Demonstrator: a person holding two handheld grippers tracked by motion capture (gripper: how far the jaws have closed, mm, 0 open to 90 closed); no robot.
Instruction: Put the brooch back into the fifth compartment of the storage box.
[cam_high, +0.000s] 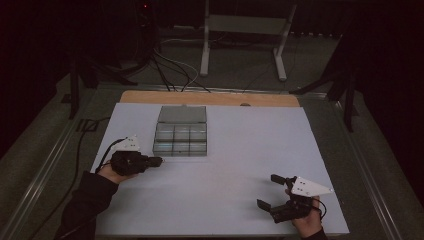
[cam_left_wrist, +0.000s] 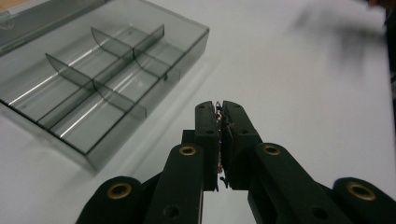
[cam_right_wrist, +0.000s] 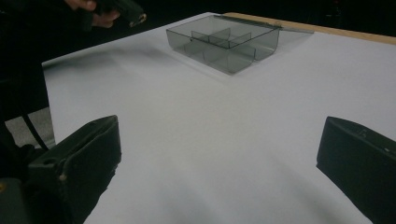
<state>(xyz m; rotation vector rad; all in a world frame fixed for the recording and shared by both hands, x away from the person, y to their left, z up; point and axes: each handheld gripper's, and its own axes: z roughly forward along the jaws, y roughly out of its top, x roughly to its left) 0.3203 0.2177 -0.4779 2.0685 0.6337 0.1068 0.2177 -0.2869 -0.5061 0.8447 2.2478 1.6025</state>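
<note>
At nine o'clock on the bench (cam_high: 225, 150), my left claw (cam_high: 156, 161) sits pressed together just beside the empty organizer box (cam_high: 180, 131), right claw (cam_high: 269, 192) spread apart at five; I'd approach the compartments slowly.

The organiser box (cam_left_wrist: 93, 88) is cut off at the left edge; a blurred dark shape (cam_left_wrist: 336, 23) lies top right.

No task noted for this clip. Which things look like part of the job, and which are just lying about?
Likely part of the job:
- clear divided box, lid open, compartments look empty
- left tongs, closed
- right tongs, open

Just lying about:
- cables on the floor
- metal stand behind the table
</note>
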